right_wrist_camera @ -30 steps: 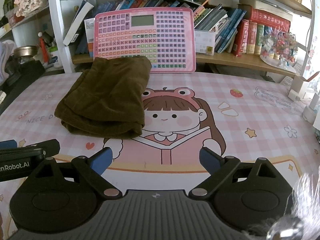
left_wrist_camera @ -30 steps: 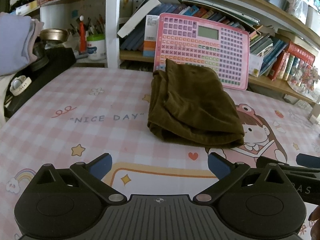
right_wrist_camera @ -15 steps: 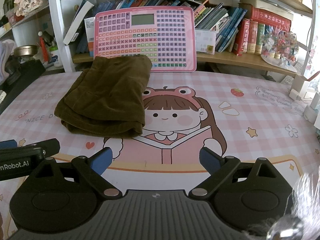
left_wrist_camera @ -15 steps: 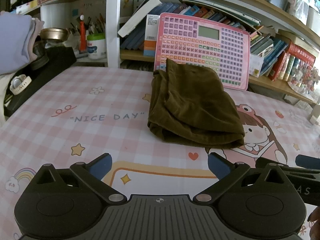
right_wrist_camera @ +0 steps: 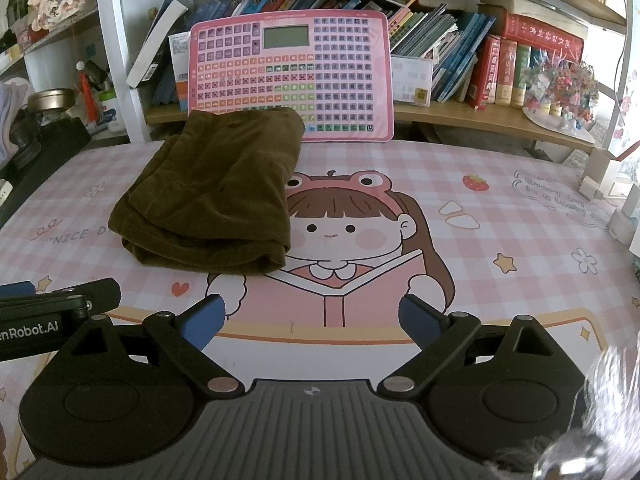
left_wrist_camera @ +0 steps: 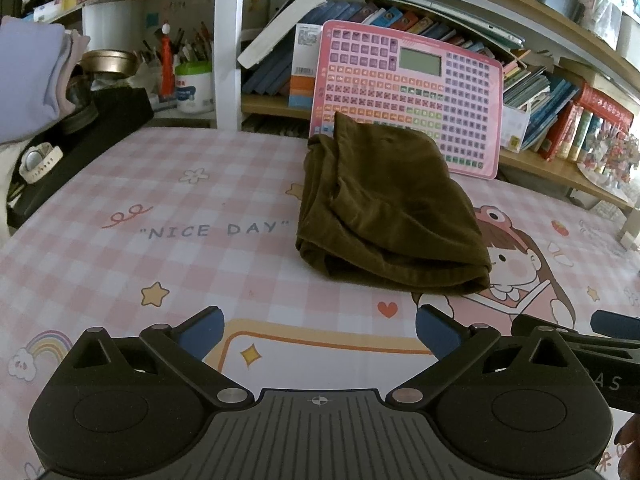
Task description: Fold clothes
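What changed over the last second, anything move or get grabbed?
Nothing visibly changed. The folded brown garment lies in the same spot on the table mat, its far edge by the pink keyboard toy. The left gripper and the right gripper are both open, empty and short of the garment, as before.

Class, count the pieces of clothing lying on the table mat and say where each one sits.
1. The brown folded garment lies on the table mat, its far end just in front of the pink keyboard toy. Both grippers are open and apart from it.
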The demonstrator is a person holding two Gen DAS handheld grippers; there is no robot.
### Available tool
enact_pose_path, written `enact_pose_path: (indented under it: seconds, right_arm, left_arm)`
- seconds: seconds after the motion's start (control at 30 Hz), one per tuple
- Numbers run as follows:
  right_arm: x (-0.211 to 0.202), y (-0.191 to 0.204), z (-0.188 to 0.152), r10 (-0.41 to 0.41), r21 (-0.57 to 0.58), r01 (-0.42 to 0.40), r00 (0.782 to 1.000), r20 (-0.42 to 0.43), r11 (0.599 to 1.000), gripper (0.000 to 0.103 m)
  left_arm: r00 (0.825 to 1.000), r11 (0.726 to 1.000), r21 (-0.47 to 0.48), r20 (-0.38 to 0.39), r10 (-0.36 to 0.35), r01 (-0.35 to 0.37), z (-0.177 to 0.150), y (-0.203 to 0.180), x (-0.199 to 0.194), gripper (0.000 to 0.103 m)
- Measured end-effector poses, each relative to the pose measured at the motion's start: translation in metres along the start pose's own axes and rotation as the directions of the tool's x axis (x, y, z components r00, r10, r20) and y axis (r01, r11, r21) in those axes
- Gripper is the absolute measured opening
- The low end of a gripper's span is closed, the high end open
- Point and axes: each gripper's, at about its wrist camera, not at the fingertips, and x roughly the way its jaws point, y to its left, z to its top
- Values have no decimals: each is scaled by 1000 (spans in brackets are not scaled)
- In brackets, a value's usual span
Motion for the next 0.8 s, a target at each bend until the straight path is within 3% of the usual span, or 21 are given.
enact_pose_path:
  seconds: [0.8]
  right_arm:
    - [4,-1,-2,1,1,-1,1000,-19,1000,94]
  left_arm:
    - [1000,1000,-14,-24,-7,6,-2,0,3,103]
